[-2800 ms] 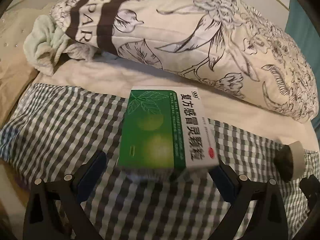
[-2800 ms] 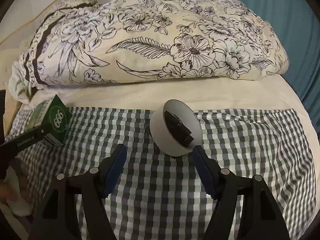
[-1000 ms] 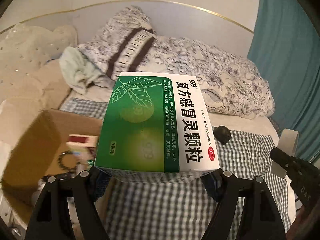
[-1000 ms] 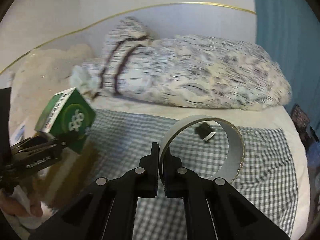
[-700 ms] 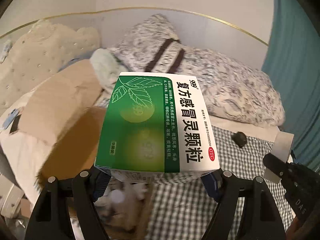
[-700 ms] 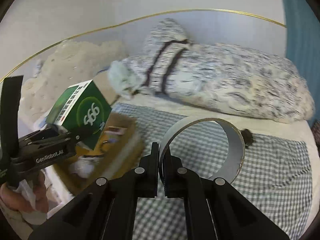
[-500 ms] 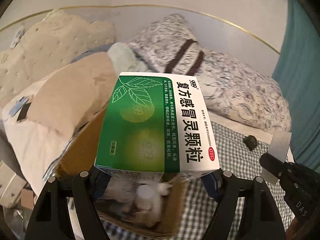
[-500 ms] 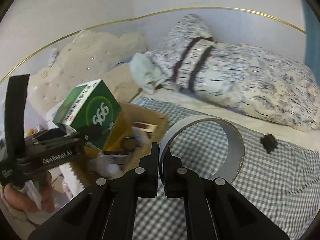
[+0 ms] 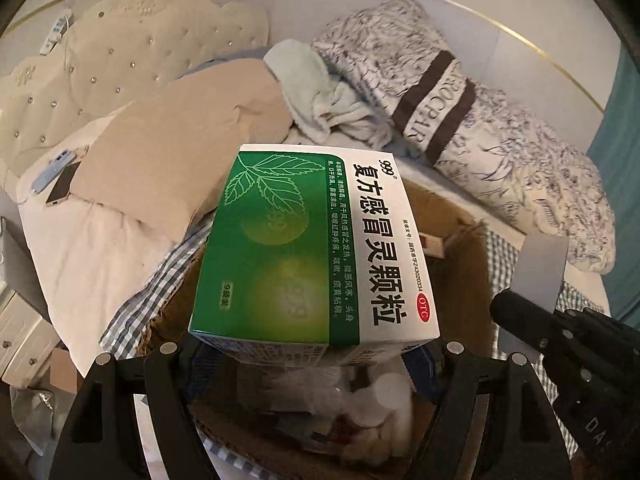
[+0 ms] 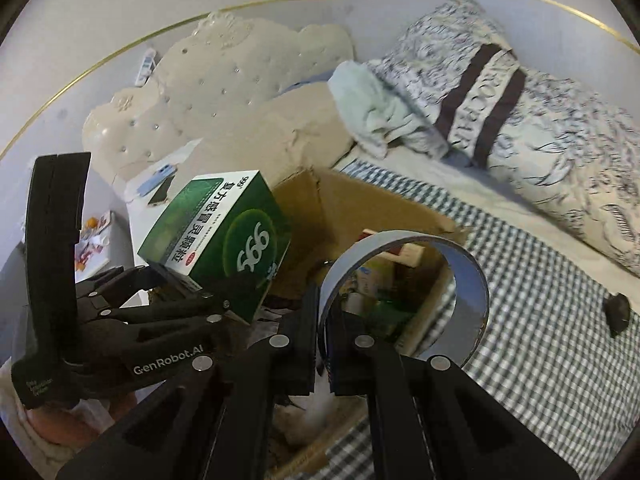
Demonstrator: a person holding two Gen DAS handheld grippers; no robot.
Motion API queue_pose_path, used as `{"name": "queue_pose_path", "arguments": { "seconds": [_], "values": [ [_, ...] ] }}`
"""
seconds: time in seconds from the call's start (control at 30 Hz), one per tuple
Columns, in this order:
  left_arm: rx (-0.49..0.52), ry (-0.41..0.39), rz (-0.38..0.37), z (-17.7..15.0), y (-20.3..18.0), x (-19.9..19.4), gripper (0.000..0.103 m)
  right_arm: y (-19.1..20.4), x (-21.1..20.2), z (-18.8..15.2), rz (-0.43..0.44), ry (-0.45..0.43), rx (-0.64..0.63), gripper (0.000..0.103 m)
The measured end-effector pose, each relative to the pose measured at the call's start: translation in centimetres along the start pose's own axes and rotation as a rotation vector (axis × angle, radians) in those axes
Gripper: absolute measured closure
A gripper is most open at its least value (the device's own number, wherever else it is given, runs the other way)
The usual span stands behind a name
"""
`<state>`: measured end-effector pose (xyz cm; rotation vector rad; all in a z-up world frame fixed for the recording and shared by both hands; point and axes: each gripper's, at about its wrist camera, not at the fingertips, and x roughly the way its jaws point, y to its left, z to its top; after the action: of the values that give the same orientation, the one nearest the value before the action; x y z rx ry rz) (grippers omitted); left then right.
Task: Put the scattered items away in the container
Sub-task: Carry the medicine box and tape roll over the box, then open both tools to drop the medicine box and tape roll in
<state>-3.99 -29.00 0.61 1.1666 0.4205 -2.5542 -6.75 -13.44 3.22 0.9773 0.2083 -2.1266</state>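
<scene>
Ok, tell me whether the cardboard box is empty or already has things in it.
Not empty. The cardboard box lies open on the bed with several small packages inside, blurred and partly hidden by the tape roll.

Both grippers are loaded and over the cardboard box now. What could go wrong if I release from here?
1. The green medicine box is large next to the cardboard box opening, which already holds clutter; dropped flat, it may perch on top instead of settling.
2. The left gripper and right gripper sit close together, so opening both at once may make them collide.
3. The tape roll is held upright by its wall; released so, it might roll or bounce out onto the checked blanket.
</scene>
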Motion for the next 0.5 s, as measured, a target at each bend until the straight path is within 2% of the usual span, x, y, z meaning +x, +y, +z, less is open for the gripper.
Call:
{"name": "queue_pose_path", "arguments": {
  "seconds": [0.17, 0.27, 0.3, 0.33, 0.37, 0.4, 0.5],
  "values": [
    [0.007, 0.021, 0.037, -0.2, 0.1, 1.5, 0.023, -1.0, 2.2, -0.1, 0.045, 0.019, 0.034, 0.099],
    [0.006, 0.035, 0.053, -0.4, 0.1, 1.8, 0.018, -2.0, 2.4, -0.2, 0.091, -0.004, 0.090, 0.097],
    [0.008, 0.038, 0.060, -0.4, 0.0, 1.9, 0.010, -2.4, 2.5, -0.1, 0.106, -0.008, 0.110, 0.084],
    [0.010, 0.040, 0.069, -0.3, -0.1, 2.0, 0.005, -2.7, 2.5, 0.0, 0.112, -0.010, 0.127, 0.056],
    [0.013, 0.040, 0.079, -0.3, -0.3, 2.0, 0.002, -3.0, 2.4, 0.0, 0.109, -0.019, 0.147, 0.045],
    [0.015, 0.039, 0.083, -0.4, -0.4, 1.9, 0.002, -3.4, 1.9, -0.1, 0.109, -0.041, 0.170, 0.037],
    [0.018, 0.043, 0.083, -0.4, -1.0, 1.7, 0.002, -3.8, 0.9, 0.2, 0.127, -0.070, 0.181, 0.037]
  ]
}}
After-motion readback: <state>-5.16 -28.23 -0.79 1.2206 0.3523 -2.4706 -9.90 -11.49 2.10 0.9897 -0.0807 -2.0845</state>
